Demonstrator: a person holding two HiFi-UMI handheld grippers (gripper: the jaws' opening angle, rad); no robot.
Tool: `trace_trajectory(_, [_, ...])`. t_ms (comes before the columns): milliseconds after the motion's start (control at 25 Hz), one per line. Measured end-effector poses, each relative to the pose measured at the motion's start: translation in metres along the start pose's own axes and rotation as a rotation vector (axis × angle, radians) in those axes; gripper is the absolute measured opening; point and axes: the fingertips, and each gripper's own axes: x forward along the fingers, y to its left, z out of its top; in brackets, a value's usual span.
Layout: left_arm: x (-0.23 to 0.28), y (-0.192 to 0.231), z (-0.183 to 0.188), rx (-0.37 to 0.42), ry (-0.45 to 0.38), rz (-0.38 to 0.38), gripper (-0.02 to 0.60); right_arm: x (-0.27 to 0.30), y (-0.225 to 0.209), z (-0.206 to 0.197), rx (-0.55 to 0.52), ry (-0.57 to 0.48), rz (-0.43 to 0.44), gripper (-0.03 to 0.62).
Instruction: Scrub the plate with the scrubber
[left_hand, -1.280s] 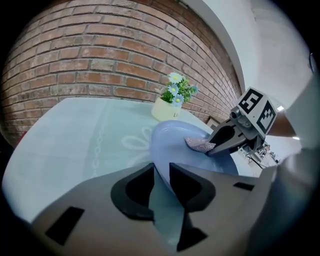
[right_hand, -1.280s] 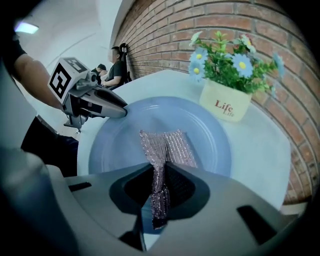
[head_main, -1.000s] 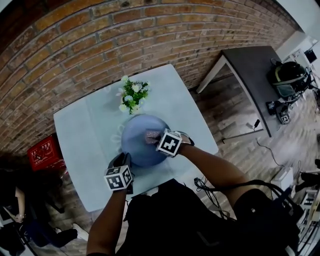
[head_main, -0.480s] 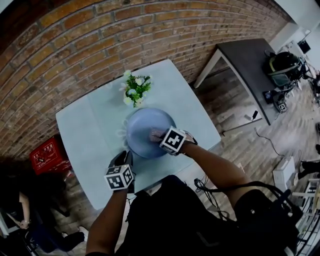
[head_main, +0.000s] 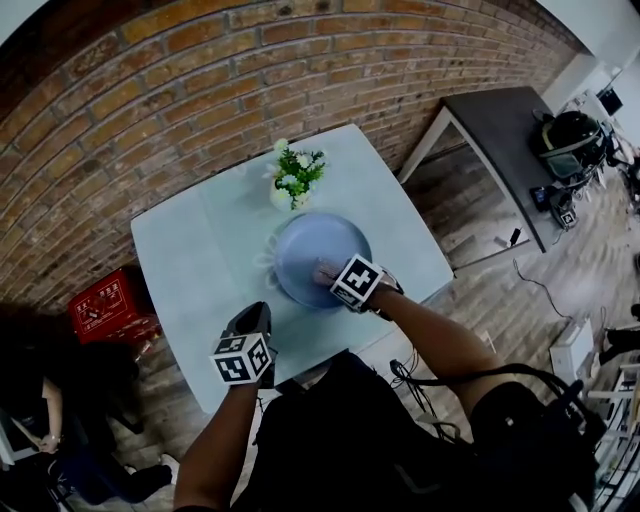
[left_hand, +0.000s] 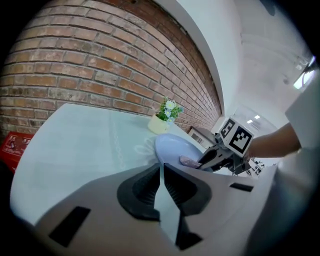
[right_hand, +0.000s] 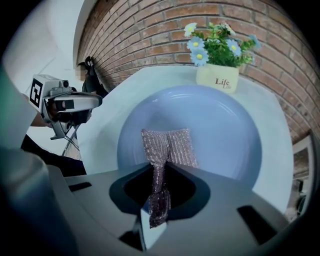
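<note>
Moved since the earlier frames: the scrubber (right_hand: 167, 147) has been drawn from the middle of the plate (head_main: 322, 245) toward its near rim. The left gripper (left_hand: 161, 167), formerly close to the plate's near-left rim, is now apart from it.

Item 1, plate. Round, pale blue, laid flat on the table (head_main: 200, 260), between the table's middle and its right corner. It is gripped by neither pair of jaws.

Item 2, scrubber. A strip of glittering mesh. Its flat free end is spread on the near part of the plate's face, in contact with it. Its bunched tail is led back between the jaws of the right gripper (head_main: 338, 277).

Item 3, right gripper. It is held over the plate's near-right rim. The jaws are pressed together on the scrubber's tail, with only the mesh between them.

Item 4, left gripper. It is held over the table's near edge, pointed toward the plate. The jaws are closing and are nearly together, with a narrow slit left between them. Nothing is held in the slit; only the table surface is seen through it. No object is touched.

Item 5, flower pot (head_main: 293, 180). Cream, with white and blue flowers, stood upright just beyond the plate's far rim, toward the brick wall (head_main: 150, 90).
</note>
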Motion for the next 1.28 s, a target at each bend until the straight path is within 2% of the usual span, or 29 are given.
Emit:
trace_trajectory(240, [-0.021,0.022,0.001,-0.053,-0.018,-0.001,0.029,0.007,0.02,0.007,0.038,-0.004,0.028,0.069])
trace_trajectory(400, [-0.036,0.026,0.0,-0.01,-0.021,-0.021,0.021,0.014,0.035,0.016,0.061,-0.019,0.046,0.069])
trace_trajectory(760, [-0.069,0.028,0.014,-0.002,-0.082,-0.064,0.012,0.021,0.043,0.04,0.169,-0.074,0.038,0.071])
trace_trajectory(960, [-0.082,0.029,0.024,-0.007,-0.11,-0.082,0.012,0.002,0.047,0.063,0.319,-0.224,0.127,0.069])
trace_trajectory(1160, [-0.079,0.021,0.036,-0.028,-0.151,-0.118,0.012,-0.034,0.059,0.085,0.305,-0.388,0.124,0.069])
trace_trajectory(1280, [-0.076,0.009,0.047,-0.041,-0.168,-0.172,0.012,-0.064,0.071,0.094,0.344,-0.513,0.155,0.069])
